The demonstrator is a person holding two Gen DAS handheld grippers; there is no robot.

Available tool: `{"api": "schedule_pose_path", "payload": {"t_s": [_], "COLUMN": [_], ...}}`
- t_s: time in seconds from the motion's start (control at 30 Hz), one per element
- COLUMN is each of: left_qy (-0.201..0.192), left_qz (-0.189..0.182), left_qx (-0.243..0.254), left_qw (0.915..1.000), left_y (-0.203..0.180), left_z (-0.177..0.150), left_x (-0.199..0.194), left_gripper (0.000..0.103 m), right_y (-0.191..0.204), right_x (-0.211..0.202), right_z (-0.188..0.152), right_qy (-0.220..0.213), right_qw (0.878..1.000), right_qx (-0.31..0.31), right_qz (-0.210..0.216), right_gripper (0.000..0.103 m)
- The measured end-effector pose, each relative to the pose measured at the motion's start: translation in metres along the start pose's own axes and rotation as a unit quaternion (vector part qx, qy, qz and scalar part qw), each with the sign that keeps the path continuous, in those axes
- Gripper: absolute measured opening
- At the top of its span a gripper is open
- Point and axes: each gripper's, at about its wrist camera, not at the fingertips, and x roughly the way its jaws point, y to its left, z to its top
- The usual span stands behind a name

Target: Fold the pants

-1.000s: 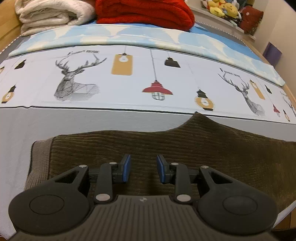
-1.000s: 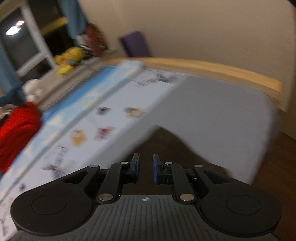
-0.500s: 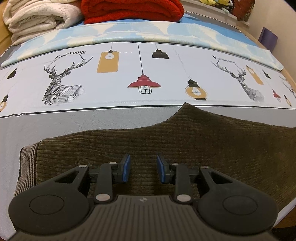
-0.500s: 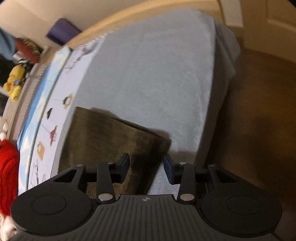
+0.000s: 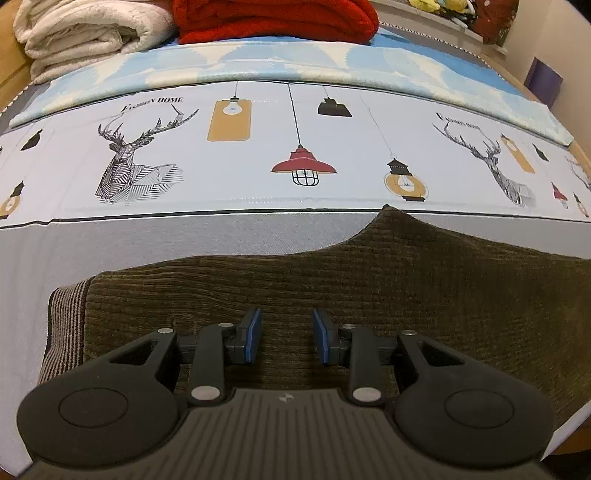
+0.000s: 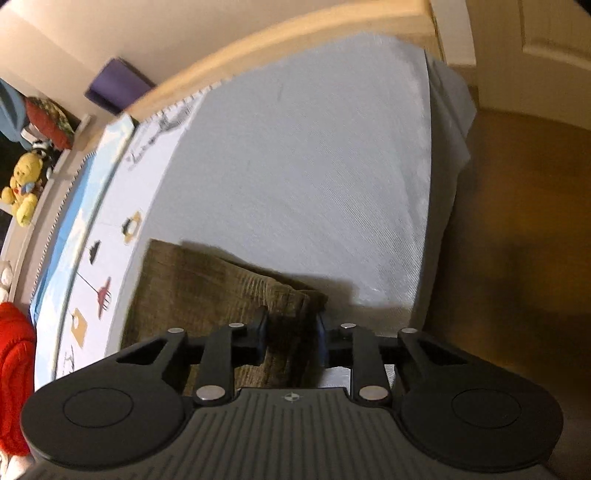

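Brown corduroy pants [image 5: 388, 280] lie flat along the near side of the bed, with a striped waistband [image 5: 64, 325] at the left end. My left gripper [image 5: 286, 338] is open just above the cloth near the waistband. In the right wrist view the pants' leg end [image 6: 221, 295] lies on the grey sheet. My right gripper [image 6: 290, 338] is open, its jaws on either side of the near corner of the leg hem.
The bed has a grey sheet [image 6: 314, 177] and a printed deer-and-lamp cover [image 5: 258, 147]. A red blanket [image 5: 277, 18] and a white one [image 5: 85, 33] are folded at the far side. The wooden floor [image 6: 517, 240] lies beyond the bed's edge. Plush toys [image 6: 22, 188] sit on a shelf.
My right gripper has swung down from facing the room to the leg hem and opened around it. My left gripper has stayed open over the waistband end, shifting only slightly.
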Motion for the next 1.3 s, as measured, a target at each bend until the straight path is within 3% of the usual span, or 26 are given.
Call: {"api": "schedule_pose_path", "payload": {"t_s": [0.07, 0.13, 0.2, 0.27, 0.37, 0.4, 0.5, 0.57, 0.63, 0.67, 0.77, 0.9, 0.97, 1.13, 1.23, 1.3], "left_qy": [-0.002, -0.003, -0.005, -0.006, -0.008, -0.008, -0.008, -0.008, -0.009, -0.008, -0.009, -0.009, -0.008, -0.007, -0.006, -0.006], "left_qz": [-0.002, -0.004, -0.004, -0.003, 0.000, 0.001, 0.004, 0.005, 0.006, 0.006, 0.004, 0.002, 0.000, -0.006, -0.010, -0.013], "left_qx": [-0.002, -0.002, -0.002, -0.005, -0.015, -0.019, -0.030, -0.037, -0.046, -0.050, -0.060, -0.059, -0.058, -0.037, -0.025, -0.018], "left_qw": [1.0000, 1.0000, 1.0000, 1.0000, 0.9999, 0.9998, 0.9995, 0.9993, 0.9989, 0.9987, 0.9982, 0.9982, 0.9983, 0.9993, 0.9996, 0.9997], "left_y": [0.002, 0.003, 0.006, 0.011, 0.022, 0.026, 0.038, 0.045, 0.052, 0.055, 0.060, 0.059, 0.054, 0.029, 0.011, -0.001], "left_z": [0.000, -0.002, -0.004, -0.006, -0.008, -0.009, -0.011, -0.012, -0.013, -0.014, -0.014, -0.011, -0.008, -0.001, 0.004, 0.007], "left_x": [-0.002, -0.005, -0.007, -0.009, -0.012, -0.014, -0.017, -0.018, -0.020, -0.021, -0.023, -0.022, -0.019, -0.012, -0.005, -0.002], "left_gripper": [0.034, 0.034, 0.034, 0.034, 0.034, 0.034, 0.034, 0.034, 0.034, 0.034, 0.034, 0.034, 0.034, 0.034, 0.034, 0.034], "right_y": [0.027, 0.065, 0.109, 0.149, 0.199, 0.213, 0.234, 0.235, 0.232, 0.233, 0.244, 0.261, 0.260, 0.232, 0.200, 0.176], "right_x": [-0.021, -0.048, -0.077, -0.107, -0.146, -0.158, -0.174, -0.169, -0.155, -0.146, -0.129, -0.122, -0.126, -0.122, -0.102, -0.093], "right_z": [-0.007, -0.021, -0.049, -0.089, -0.169, -0.206, -0.306, -0.364, -0.408, -0.420, -0.421, -0.376, -0.348, -0.247, -0.185, -0.158], "right_qy": [-0.039, -0.089, -0.141, -0.182, -0.220, -0.223, -0.189, -0.146, -0.116, -0.095, -0.054, -0.043, -0.039, -0.061, -0.078, -0.100], "right_qw": [0.998, 0.989, 0.968, 0.937, 0.868, 0.835, 0.738, 0.685, 0.647, 0.641, 0.665, 0.693, 0.713, 0.804, 0.864, 0.889], "right_qx": [-0.048, -0.120, -0.204, -0.284, -0.409, -0.456, -0.576, -0.635, -0.683, -0.694, -0.684, -0.661, -0.639, -0.531, -0.454, -0.419], "right_qz": [0.003, 0.015, 0.047, 0.093, 0.177, 0.213, 0.297, 0.325, 0.319, 0.312, 0.295, 0.285, 0.287, 0.263, 0.205, 0.156], "right_gripper": [0.017, 0.016, 0.013, 0.013, 0.013, 0.013, 0.013, 0.013, 0.013, 0.013, 0.013, 0.013, 0.013, 0.013, 0.013, 0.014]}}
